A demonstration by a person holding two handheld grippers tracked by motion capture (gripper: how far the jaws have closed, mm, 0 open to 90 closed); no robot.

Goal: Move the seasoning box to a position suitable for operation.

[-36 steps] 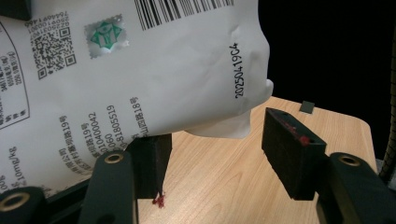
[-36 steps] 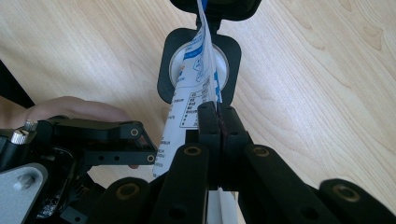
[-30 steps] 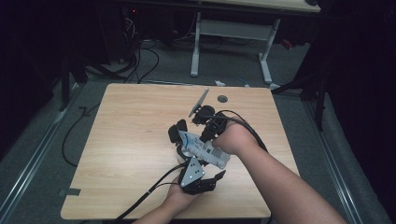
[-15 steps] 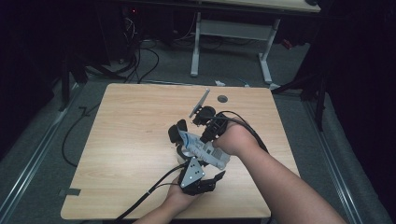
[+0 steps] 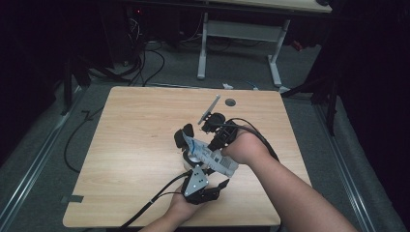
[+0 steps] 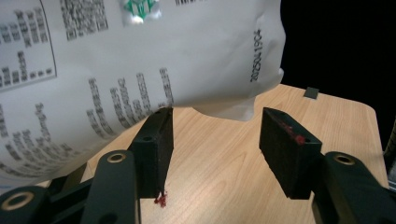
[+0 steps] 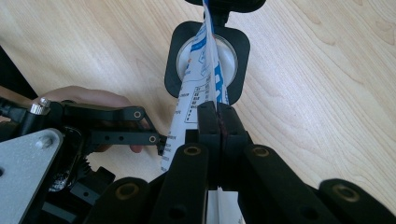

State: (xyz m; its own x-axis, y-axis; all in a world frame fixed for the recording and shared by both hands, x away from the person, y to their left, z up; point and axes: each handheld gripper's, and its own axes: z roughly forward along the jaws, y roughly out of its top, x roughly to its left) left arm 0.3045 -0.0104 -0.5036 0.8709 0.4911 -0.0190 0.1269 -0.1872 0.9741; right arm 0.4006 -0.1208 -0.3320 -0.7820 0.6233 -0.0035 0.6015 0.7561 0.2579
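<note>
In the high view, my left gripper (image 5: 200, 181) sits low and just left of centre on the pale wooden tabletop (image 5: 130, 140), its jaws apart and pressing on nothing. In the left gripper view, those two black jaws rise from the bottom edge with bare wood between them; the white printed plastic pouch (image 6: 116, 60) hangs across the upper left, its lower edge just above the left-hand jaw. Right of centre in the high view, my right gripper (image 5: 217, 140) has its jaws clamped together on the pouch's edge. In the right gripper view, at top centre, the pouch stretches up over a black square base with a round silver middle (image 7: 208, 56).
</note>
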